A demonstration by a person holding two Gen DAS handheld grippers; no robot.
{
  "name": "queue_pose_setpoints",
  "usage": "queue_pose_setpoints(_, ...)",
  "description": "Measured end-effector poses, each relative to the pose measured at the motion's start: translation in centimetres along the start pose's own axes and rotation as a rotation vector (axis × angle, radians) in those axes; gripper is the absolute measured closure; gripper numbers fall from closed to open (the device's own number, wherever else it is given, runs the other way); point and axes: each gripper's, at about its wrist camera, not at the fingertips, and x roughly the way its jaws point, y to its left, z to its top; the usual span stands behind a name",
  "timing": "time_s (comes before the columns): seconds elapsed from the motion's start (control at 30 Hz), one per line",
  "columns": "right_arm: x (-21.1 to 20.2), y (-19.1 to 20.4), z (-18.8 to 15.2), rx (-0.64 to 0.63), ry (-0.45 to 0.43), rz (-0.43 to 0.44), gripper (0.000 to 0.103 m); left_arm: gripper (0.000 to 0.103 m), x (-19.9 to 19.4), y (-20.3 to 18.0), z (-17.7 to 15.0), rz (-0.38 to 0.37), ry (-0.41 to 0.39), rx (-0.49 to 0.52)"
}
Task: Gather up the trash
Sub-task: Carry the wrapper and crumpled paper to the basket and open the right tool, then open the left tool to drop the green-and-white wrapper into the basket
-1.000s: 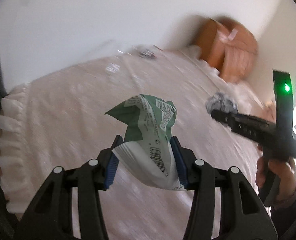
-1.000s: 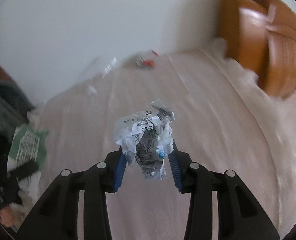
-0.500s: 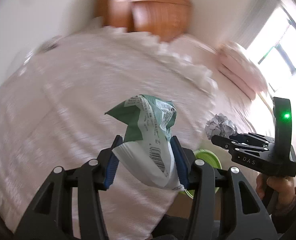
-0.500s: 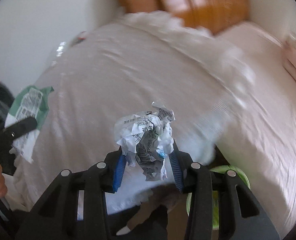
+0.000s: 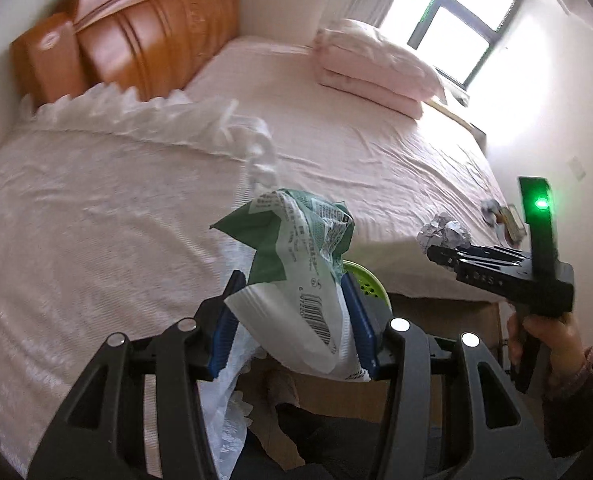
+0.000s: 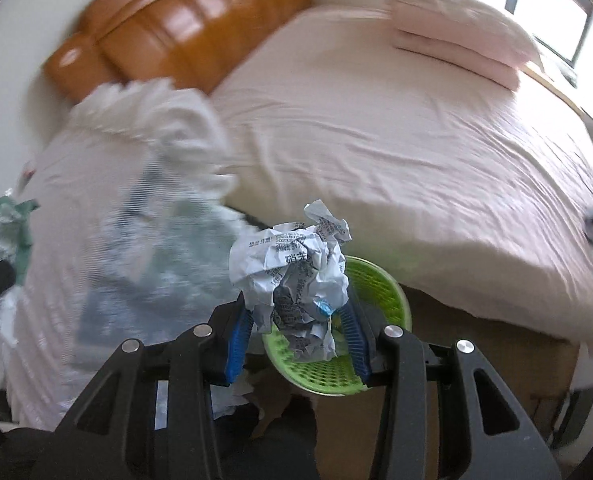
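Observation:
My left gripper (image 5: 292, 304) is shut on a green and white snack wrapper (image 5: 296, 264) with a barcode, its blue pads pressing both sides. My right gripper (image 6: 296, 320) is shut on a crumpled ball of printed paper (image 6: 292, 268). Right below that ball a lime green mesh basket (image 6: 376, 300) stands on the floor beside the bed. In the left wrist view the basket (image 5: 366, 280) peeks out behind the wrapper, and the right gripper (image 5: 436, 254) with its paper ball (image 5: 442, 232) hovers at the right, held by a hand. The wrapper (image 6: 4, 224) shows blurred at the right wrist view's left edge.
A bed with a pink sheet (image 5: 356, 140) fills the upper right, with an orange wooden headboard (image 5: 144, 36) and folded pink bedding (image 5: 376, 72) below a window. A white lace-edged cover (image 5: 96, 220) drapes the surface on the left. Small items (image 5: 504, 216) lie at the bed's far edge.
Both views have swung from the lace-covered surface toward the bed, and the green basket has come into view under the grippers. Wrapper and paper ball stay gripped as before.

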Motion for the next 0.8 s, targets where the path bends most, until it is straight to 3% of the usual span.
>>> queue_pose_setpoints(0.17, 2.3, -3.6, -0.1, 0.096, 0.046, -0.013, 0.055, 0.055, 0.8, -1.3, 0.1, -0.006, 0.019, 0.022)
queue_pose_setpoints(0.23, 2.8, -5.3, -0.6, 0.134, 0.056, -0.016, 0.04, 0.055, 0.8, -1.5, -0.1, -0.007, 0.024, 0.023)
queue_pose_setpoints(0.3, 2.9, -6.1, -0.7, 0.146, 0.063, -0.02, 0.035, 0.055, 1.0, -1.7, 0.0, -0.003, 0.031, 0.024)
queue_pose_setpoints(0.57, 2.6, -7.9, -0.8, 0.168, 0.033, -0.051, 0.028, 0.055, 2.1, -4.0, 1.0, -0.03, 0.056, 0.073)
queue_pose_setpoints(0.8, 0.3, -11.1, -1.1, 0.231, -0.014, -0.112, 0.024, 0.055, 6.0, -10.2, 2.1, -0.11, 0.124, 0.232)
